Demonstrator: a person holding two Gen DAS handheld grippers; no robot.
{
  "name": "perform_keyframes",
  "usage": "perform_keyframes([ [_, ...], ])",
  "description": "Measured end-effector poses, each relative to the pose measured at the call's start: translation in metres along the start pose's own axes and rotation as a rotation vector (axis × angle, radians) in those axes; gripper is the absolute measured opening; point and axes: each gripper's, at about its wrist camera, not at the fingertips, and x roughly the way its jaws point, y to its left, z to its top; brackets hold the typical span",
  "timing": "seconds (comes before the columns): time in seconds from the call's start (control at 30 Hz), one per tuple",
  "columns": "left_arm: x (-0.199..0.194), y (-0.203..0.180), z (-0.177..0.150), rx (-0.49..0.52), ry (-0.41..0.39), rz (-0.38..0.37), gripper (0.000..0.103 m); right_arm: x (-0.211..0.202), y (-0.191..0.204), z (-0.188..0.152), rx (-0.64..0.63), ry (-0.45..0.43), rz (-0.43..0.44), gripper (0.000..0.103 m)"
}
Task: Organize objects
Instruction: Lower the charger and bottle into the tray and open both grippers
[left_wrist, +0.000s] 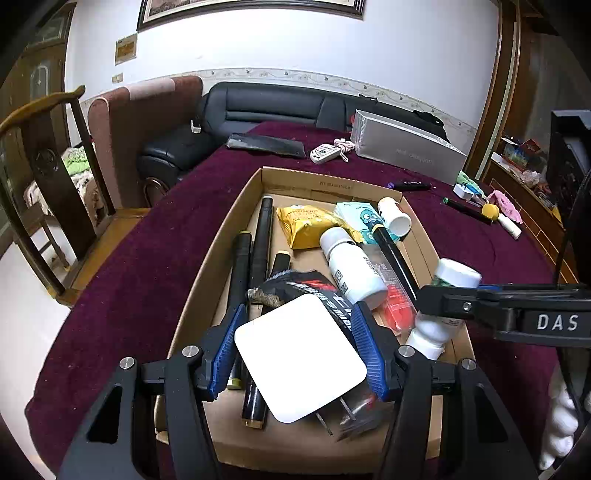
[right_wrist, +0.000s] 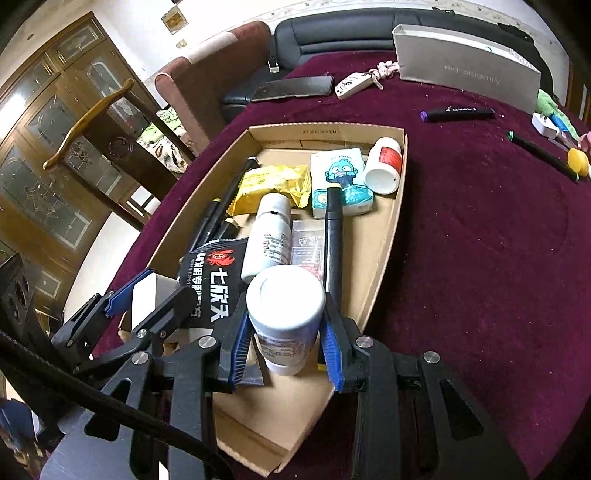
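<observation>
Both tongs hovering over the cardboard box (left_wrist: 218, 236) on the maroon counter (left_wrist: 122, 266), already pretty crowded. Left tongs (left_wrist: 301, 354) clenching a white plug adapter (left_wrist: 300, 356), prongs poking out underneath. Right tongs (right_wrist: 284, 332) gripping a white pill bottle (right_wrist: 284, 310) by its sides, just above the near right end of the box. Probably lowering both in together, so risking a bump between the two, given how close they're sitting. Also risking the bottle rolling once let go, or landing on the black packet (right_wrist: 212, 273) and tipping. Still leaving pens (right_wrist: 458, 112) lying out on the cloth.
</observation>
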Motion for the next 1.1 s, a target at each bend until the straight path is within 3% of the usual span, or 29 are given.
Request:
perform_keyframes([
  [0.53, 0.012, 0.002, 0.003, 0.007, 0.008, -0.016, 0.053, 0.028, 0.004, 0.012, -0.004, 0.027, -0.025, 0.033],
  [1.1, -0.002, -0.002, 0.010, 0.021, -0.028, -0.003, 0.055, 0.036, 0.004, 0.017, 0.011, 0.039, -0.030, 0.034],
])
